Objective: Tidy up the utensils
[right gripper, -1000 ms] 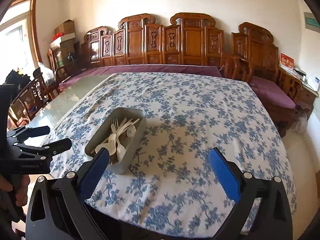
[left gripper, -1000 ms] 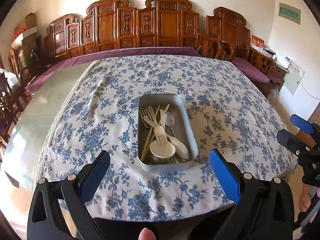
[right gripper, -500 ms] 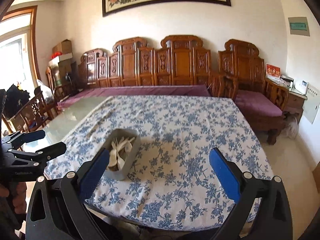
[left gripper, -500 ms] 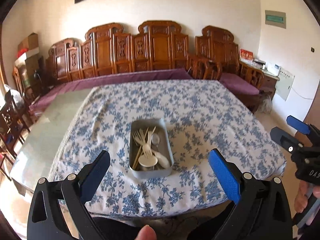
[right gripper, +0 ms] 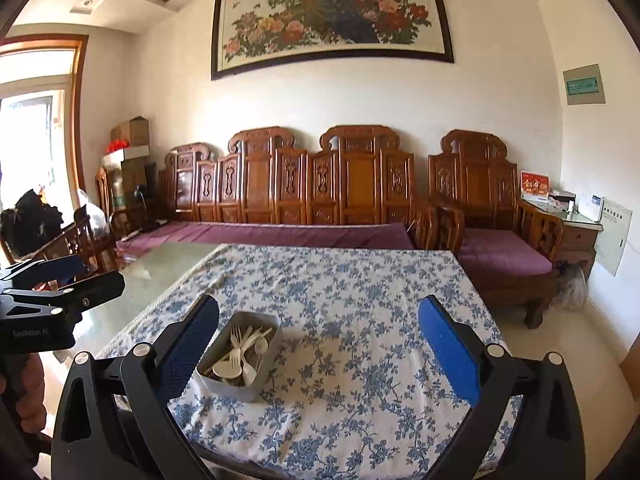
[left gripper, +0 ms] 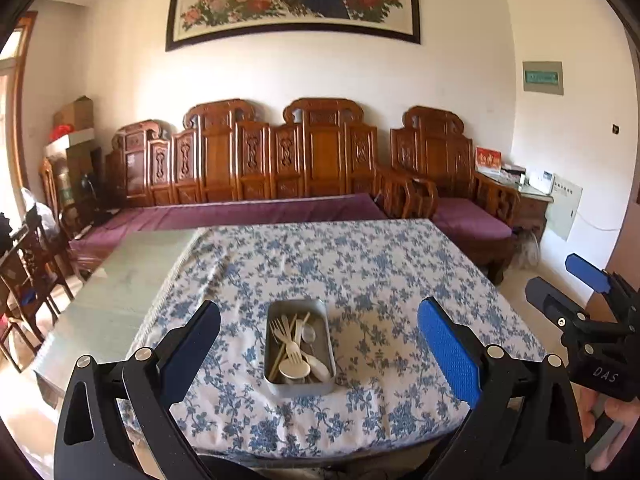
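**A:** Both tools are up and off the bench. The left hand-held gripper point(left gripper: 319, 344) has its blue-padded fingers spread wide apart, nothing between them.

**B:** Same on the other side: the right hand-held gripper point(right gripper: 319, 342) is spread wide too, and it holds nothing. From its camera you can see the left one out at the left edge, a hand point(right gripper: 28, 392) wrapped around its grip.

**A:** And the left camera catches the right tool at its right edge, fingers point(left gripper: 612, 424) of the person's hand on the handle.

**B:** Moving outward, there's the metal tray point(left gripper: 276, 384), framed between the left tool's fingers, sitting near the front edge of the bench, lengthwise away from us.

**A:** It's loaded: pale plastic forks point(left gripper: 293, 350), a round spoon point(left gripper: 294, 369) at the near end, a clear spoon point(left gripper: 308, 333) further back, and what look like chopsticks point(left gripper: 280, 356) along the left side. All jumbled and crossing one another.

**B:** From the right camera the tray point(right gripper: 228, 386) sits left of centre, just beside the left finger in the picture, well short of the right finger.

**A:** Underneath it, a blue floral tablecloth point(left gripper: 360, 280) covers most of the bench point(left gripper: 132, 272); a bare glassy strip shows on the left.

**B:** Beyond that, a carved wooden sofa point(right gripper: 344, 184) with purple cushions along the wall, and a large peony painting point(right gripper: 332, 12) above it.
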Demonstrator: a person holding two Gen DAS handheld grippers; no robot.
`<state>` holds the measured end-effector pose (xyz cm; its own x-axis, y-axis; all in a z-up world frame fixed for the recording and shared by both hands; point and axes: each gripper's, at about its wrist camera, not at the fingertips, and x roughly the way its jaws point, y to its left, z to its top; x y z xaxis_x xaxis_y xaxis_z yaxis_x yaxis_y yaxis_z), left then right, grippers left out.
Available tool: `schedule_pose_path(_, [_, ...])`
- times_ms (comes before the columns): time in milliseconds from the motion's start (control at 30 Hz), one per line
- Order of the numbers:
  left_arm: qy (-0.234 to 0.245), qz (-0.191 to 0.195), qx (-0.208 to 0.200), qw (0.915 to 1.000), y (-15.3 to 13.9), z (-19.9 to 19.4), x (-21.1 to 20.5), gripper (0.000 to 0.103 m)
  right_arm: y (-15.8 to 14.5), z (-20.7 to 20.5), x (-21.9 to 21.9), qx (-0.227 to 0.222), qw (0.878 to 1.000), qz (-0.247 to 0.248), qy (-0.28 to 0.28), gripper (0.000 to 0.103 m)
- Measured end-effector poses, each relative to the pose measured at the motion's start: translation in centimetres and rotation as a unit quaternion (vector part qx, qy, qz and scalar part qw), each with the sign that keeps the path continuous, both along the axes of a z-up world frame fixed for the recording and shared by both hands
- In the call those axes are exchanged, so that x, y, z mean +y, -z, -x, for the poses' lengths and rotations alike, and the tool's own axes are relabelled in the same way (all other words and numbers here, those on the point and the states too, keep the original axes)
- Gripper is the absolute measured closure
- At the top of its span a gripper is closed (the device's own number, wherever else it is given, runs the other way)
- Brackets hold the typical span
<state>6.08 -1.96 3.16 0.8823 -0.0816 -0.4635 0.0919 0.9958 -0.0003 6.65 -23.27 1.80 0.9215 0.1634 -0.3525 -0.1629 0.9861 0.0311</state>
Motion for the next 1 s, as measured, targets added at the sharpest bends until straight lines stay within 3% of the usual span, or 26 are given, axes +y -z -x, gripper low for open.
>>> schedule_pose_path(300, [-0.010, 0.001, -0.010, 0.9999, -0.12, 0.70, 0.44, 0.008, -0.72, 0.74, 0.10, -0.019, 1.000, 0.003, 0.004, 0.003])
schedule_pose_path(1000, [-0.013, -0.002, -0.012, 0.9999, 0.15, 0.84, 0.52, 0.008, -0.81, 0.59, -0.05, -0.019, 1.000, 0.000, 0.005, 0.003])
